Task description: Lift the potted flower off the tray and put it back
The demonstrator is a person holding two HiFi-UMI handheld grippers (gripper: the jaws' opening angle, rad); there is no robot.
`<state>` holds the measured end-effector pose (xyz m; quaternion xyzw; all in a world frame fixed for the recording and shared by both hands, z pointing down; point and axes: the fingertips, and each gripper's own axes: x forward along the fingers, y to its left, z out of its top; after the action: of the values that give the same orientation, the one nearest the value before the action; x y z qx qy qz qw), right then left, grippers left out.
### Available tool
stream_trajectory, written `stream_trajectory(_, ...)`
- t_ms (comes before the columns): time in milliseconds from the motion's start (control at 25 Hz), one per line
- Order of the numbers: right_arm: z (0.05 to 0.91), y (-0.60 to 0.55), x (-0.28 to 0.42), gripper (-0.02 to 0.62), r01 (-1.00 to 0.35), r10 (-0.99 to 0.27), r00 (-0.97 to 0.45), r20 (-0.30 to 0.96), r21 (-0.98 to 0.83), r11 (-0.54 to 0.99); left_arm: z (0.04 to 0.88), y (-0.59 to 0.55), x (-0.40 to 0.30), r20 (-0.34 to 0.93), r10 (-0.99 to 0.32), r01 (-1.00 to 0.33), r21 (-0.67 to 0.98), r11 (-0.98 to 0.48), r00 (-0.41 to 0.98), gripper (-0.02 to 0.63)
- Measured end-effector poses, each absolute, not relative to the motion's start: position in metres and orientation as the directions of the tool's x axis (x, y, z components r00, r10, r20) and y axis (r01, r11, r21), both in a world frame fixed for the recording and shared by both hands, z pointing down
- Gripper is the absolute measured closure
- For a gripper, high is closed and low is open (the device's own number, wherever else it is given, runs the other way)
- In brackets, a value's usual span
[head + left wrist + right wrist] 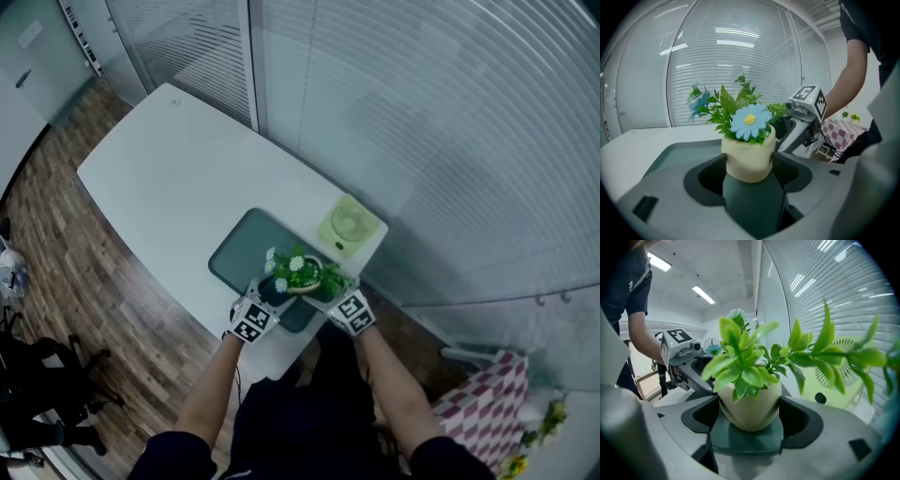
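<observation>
A cream pot of blue and white flowers with green leaves (302, 277) stands at the near right end of a dark green tray (236, 246) on the white table. My left gripper (275, 290) holds it from the left and my right gripper (329, 290) from the right. In the left gripper view the pot (747, 159) fills the gap of the left gripper (749, 165), both jaws pressed on its sides. The right gripper view shows the same pot (749, 404) wedged in the right gripper (749, 412). Its base is level with the tray; I cannot tell whether they touch.
A light green desk fan (349, 226) lies on the table's right corner beside the tray. The white table (169, 178) stretches away to the upper left. Glass walls with blinds run behind it. A checkered cloth (487, 403) is at lower right, a dark chair (47, 384) at left.
</observation>
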<state>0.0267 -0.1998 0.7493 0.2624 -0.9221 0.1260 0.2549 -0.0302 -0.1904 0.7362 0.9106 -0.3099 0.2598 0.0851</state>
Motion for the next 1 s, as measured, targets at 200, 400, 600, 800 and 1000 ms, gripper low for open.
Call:
stream_trajectory(200, 0.749, -0.202, 0.027, 0.227, -0.549, -0.414, -0.738, 0.534, -0.117, 0.828, 0.735, -0.192, -0.031, 0.525, -0.523, -0.609, -0.012, -0.793, 0.671, 0.321)
stream_trajectory(400, 0.748, -0.208, 0.04, 0.227, -0.593, -0.464, -0.734, 0.495, -0.136, 0.794, 0.719, -0.195, -0.037, 0.473, -0.576, -0.648, -0.012, -0.761, 0.667, 0.322)
stream_trajectory(600, 0.725, -0.203, 0.049, 0.227, -0.616, -0.508, -0.734, 0.45, -0.129, 0.777, 0.716, -0.187, -0.049, 0.468, -0.594, -0.674, 0.004, -0.739, 0.654, 0.322)
stream_trajectory(800, 0.712, -0.188, 0.064, 0.229, -0.649, -0.548, -0.715, 0.435, -0.119, 0.752, 0.687, -0.178, -0.066, 0.397, -0.678, -0.739, 0.001, -0.674, 0.619, 0.322)
stream_trajectory(1000, 0.697, -0.186, 0.083, 0.229, -0.711, -0.633, -0.685, 0.361, -0.141, 0.689, 0.657, -0.17, -0.087, 0.332, -0.743, -0.79, 0.013, -0.613, 0.582, 0.322)
